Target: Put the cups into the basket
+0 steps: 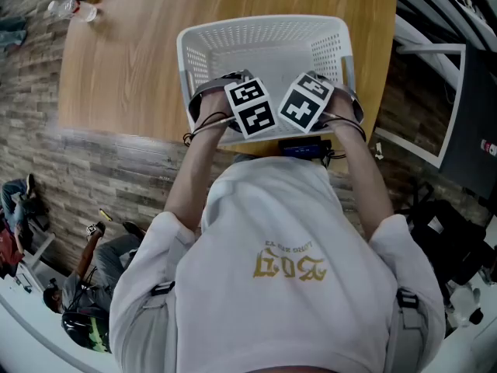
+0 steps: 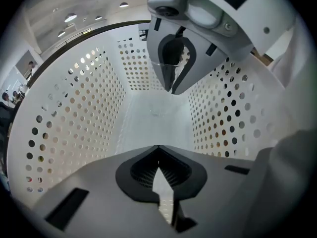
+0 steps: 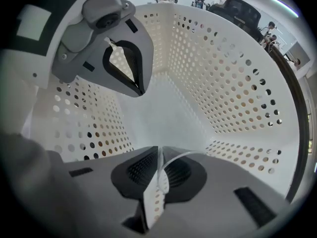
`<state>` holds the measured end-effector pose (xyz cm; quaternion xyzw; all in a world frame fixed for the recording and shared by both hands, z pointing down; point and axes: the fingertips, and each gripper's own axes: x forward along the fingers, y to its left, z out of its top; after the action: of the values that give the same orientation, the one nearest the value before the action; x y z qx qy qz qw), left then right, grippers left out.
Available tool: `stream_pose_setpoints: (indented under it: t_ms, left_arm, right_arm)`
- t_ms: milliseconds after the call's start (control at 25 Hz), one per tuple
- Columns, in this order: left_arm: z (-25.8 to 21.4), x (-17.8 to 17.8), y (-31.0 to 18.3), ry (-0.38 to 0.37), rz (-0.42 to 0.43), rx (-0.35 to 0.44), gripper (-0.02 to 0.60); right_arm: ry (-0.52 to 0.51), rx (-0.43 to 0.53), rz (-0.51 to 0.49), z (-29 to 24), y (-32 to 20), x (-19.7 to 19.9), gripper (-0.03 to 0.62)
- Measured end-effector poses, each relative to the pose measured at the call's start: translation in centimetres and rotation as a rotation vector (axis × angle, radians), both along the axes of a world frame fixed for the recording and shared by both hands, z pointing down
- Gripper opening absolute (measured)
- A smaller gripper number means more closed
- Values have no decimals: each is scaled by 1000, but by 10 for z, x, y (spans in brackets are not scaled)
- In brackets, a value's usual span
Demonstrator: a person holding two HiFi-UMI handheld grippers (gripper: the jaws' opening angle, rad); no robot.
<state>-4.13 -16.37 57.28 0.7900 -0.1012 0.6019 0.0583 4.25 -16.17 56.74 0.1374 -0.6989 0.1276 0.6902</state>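
**One clear cup, held inside the basket**

There is one white basket (image 1: 264, 23) on one wooden table (image 1: 132, 61); both grippers reach into it, side by side, at its near wall; the right gripper (image 3: 159, 155) pinches the thin rim of one clear cup (image 3: 174, 157), and the cup is down between the basket walls; the left gripper (image 2: 159, 152) has its jaws pressed together with nothing in them; one small bottle (image 1: 71, 9) is at the table's far left corner; the person's arms and two marker cubes (image 1: 251, 106) hide the basket's near wall from above.

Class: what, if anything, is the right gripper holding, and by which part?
A clear plastic cup, pinched at its rim between the shut jaws of the right gripper.
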Motion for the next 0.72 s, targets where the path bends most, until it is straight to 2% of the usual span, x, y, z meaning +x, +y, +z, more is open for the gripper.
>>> stream_pose_setpoints:
  t_ms: [440, 720]
  left_arm:
    - [3, -1, 6, -8, -4, -33, 8]
    - [7, -2, 12, -29, 25, -54, 8]
  right_arm:
    - [31, -2, 10, 11, -2, 3, 35]
    - [45, 23, 5, 16, -9, 3, 35]
